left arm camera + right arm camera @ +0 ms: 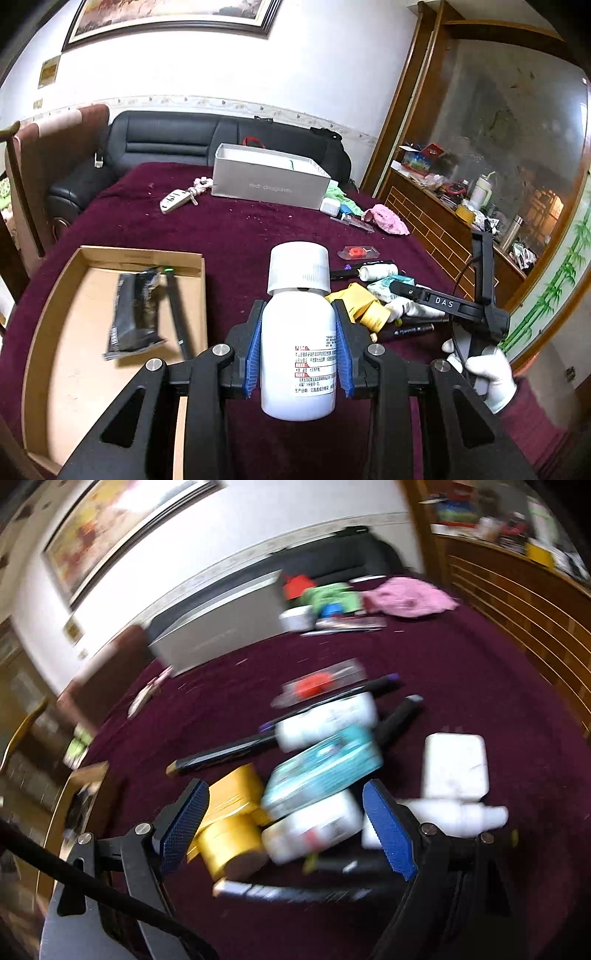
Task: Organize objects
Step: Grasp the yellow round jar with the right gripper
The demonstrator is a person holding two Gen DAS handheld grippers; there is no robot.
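My left gripper (298, 343) is shut on a white pill bottle (298, 354) with a white cap, held upright above the maroon tablecloth. To its left lies a shallow cardboard tray (48, 332) holding a black packet (135, 314) and a black pen. My right gripper (284, 812) is open over a pile of small objects: a yellow roll (232, 823), a teal packet (325, 768), white bottles (314, 830) and black pens. The right gripper also shows in the left wrist view (443, 302), above the pile. The right wrist view is blurred.
A grey open box (269, 181) stands at the table's far side, with a car key (177, 199) to its left and a pink cloth (388, 218) to its right. A white charger (454, 764) lies right of the pile. A black sofa is behind; a wooden cabinet stands right.
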